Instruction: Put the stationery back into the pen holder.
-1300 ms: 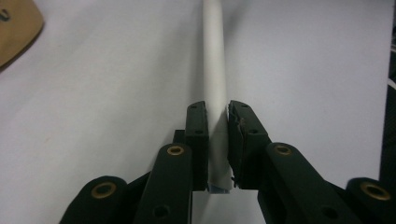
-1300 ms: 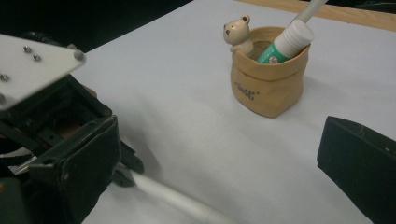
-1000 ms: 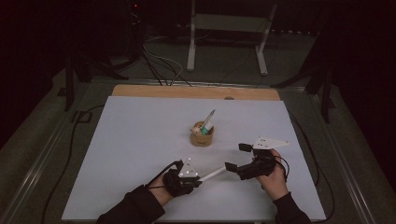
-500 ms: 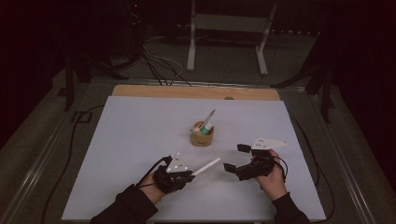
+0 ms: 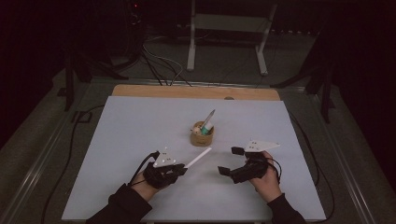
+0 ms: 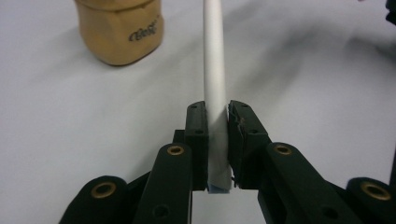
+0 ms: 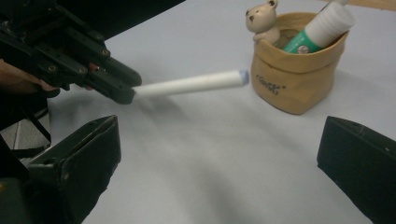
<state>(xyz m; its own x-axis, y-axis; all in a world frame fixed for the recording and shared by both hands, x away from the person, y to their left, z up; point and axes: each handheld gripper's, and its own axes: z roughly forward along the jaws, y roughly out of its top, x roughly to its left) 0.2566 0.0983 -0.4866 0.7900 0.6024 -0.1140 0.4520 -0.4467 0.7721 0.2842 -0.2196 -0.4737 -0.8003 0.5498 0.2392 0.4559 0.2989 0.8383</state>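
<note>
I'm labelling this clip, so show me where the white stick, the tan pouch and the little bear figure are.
white stick (image 7: 187, 84): right gripper view, middle of its shaft.
tan pouch (image 7: 292, 81): right gripper view, front wall beside the printed word.
bear figure (image 7: 262, 18): right gripper view, its head at the pouch rim.

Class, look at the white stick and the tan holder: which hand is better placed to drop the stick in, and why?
Left. The left gripper is shut on the white stick, which points toward the tan holder. The right gripper is open with nothing between its jaws.
</note>
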